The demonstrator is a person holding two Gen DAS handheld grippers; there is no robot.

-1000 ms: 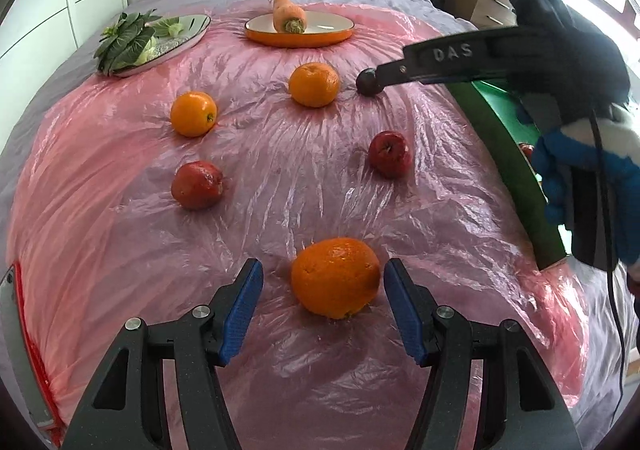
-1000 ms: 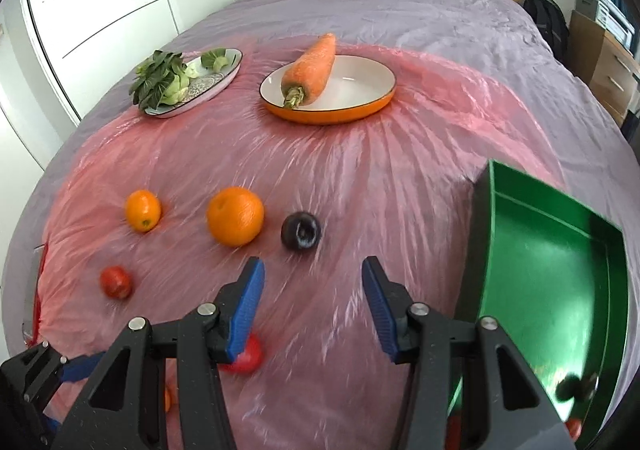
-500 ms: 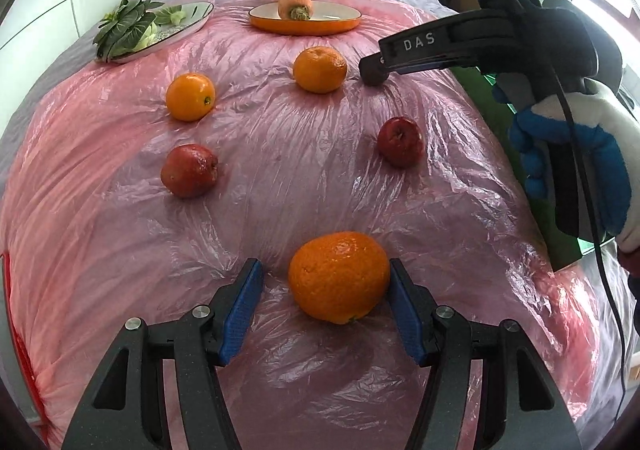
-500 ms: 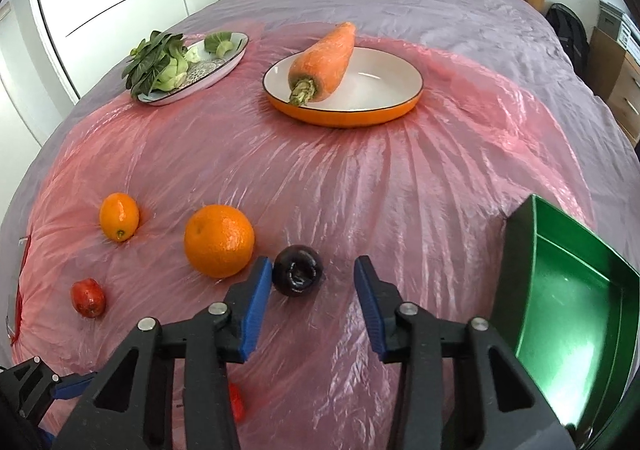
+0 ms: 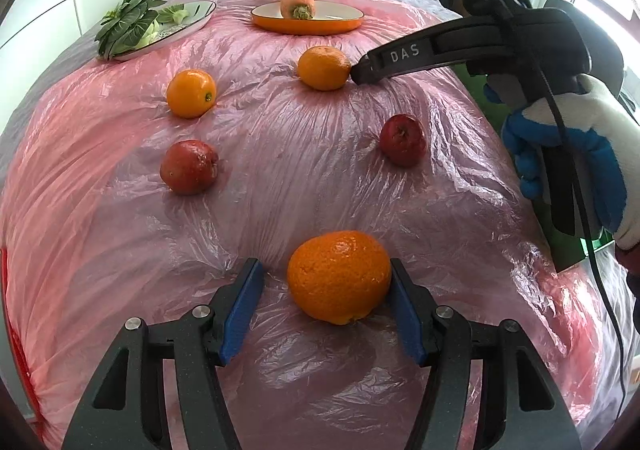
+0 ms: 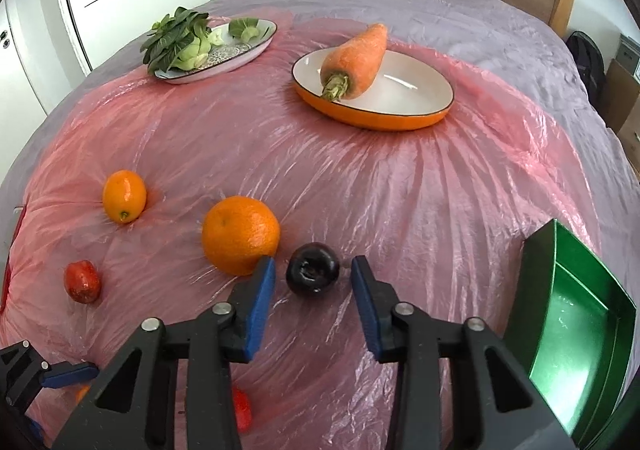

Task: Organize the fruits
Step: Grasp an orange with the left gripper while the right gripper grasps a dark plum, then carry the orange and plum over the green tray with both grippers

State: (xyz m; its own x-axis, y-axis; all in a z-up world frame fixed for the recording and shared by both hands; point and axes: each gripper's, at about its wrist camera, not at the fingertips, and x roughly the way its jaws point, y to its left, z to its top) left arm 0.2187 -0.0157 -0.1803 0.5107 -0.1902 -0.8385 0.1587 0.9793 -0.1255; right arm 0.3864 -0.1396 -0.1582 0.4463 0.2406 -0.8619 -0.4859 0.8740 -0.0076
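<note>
My left gripper is open around a large orange; its right pad touches the fruit and the left pad stands apart. My right gripper is open around a dark plum, with gaps on both sides. The right gripper also shows in the left wrist view, its tip beside an orange. That same orange sits just left of the plum. A smaller orange, a red apple and a second red apple lie on the pink plastic sheet.
A green bin stands at the right. An orange dish holds a carrot; a white plate holds bok choy. A small orange and a red apple lie to the left.
My left gripper moved forward so the large orange sits between its pads. My right gripper moved forward and down until the dark plum lies between its pads.
</note>
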